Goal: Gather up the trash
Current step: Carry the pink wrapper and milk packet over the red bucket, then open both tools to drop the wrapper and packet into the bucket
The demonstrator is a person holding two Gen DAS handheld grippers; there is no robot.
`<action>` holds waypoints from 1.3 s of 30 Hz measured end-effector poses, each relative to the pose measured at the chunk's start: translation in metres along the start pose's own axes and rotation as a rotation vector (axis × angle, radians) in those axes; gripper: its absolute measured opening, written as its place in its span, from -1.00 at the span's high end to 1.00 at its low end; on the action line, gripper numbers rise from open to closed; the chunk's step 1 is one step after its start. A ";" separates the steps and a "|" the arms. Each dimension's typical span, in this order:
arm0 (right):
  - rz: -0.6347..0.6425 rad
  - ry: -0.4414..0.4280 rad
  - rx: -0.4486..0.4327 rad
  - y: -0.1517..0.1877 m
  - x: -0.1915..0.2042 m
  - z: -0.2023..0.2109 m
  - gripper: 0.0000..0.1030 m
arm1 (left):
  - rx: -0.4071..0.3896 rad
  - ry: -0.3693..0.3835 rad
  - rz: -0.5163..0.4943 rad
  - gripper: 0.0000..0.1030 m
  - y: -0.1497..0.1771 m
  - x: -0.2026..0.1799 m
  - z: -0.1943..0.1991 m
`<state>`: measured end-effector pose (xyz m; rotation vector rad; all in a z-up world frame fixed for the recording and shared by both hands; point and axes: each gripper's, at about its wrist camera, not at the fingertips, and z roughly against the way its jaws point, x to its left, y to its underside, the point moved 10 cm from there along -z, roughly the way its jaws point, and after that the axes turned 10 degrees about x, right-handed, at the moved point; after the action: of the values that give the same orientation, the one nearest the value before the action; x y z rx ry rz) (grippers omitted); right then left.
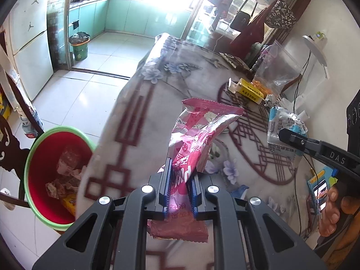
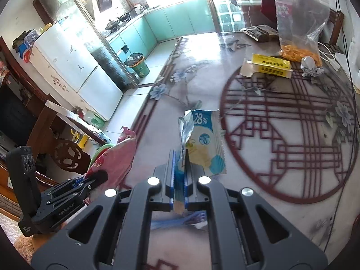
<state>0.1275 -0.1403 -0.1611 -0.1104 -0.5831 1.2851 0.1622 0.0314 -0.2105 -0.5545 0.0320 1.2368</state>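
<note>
While both wrappers hang clamped in my claws above the tabletop (image 2: 198,72), the main risk is a miss at the red bin (image 1: 33,157), which sits low on the floor at the near left, partly tucked under the table edge. If I let go too early, the light foil would flutter onto the cloth or the tiles instead of dropping inside. My left claw (image 1: 180,177) is pinched together on the pink snack wrapper (image 1: 193,139), gripping it near the middle so both ends flop free; a loose end could catch the bin's green rim. My right claw (image 2: 180,168) is closed on the blue-and-white wrapper (image 2: 204,144), holding only a thin folded edge, so a quick swing might pull it loose. Both hands tilt steeply downward, side by side, the left one nearer the bin. More litter, a yellow box (image 2: 270,65) and a clear bag (image 2: 299,22), waits far right on the tabletop.
</note>
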 end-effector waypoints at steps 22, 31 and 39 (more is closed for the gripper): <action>0.164 -0.198 0.152 0.032 0.162 -0.068 0.87 | -0.054 -0.130 0.281 0.74 0.034 0.174 0.050; 0.224 -0.346 0.325 0.047 0.233 -0.123 0.86 | -0.040 -0.178 0.422 0.72 0.053 0.230 0.048; 0.260 -0.347 0.380 0.048 0.260 -0.154 0.26 | -0.051 -0.256 0.494 -0.23 0.058 0.260 0.055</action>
<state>0.1989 0.1507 -0.2208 0.3692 -0.6211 1.6624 0.1846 0.2961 -0.2677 -0.4402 -0.0840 1.7878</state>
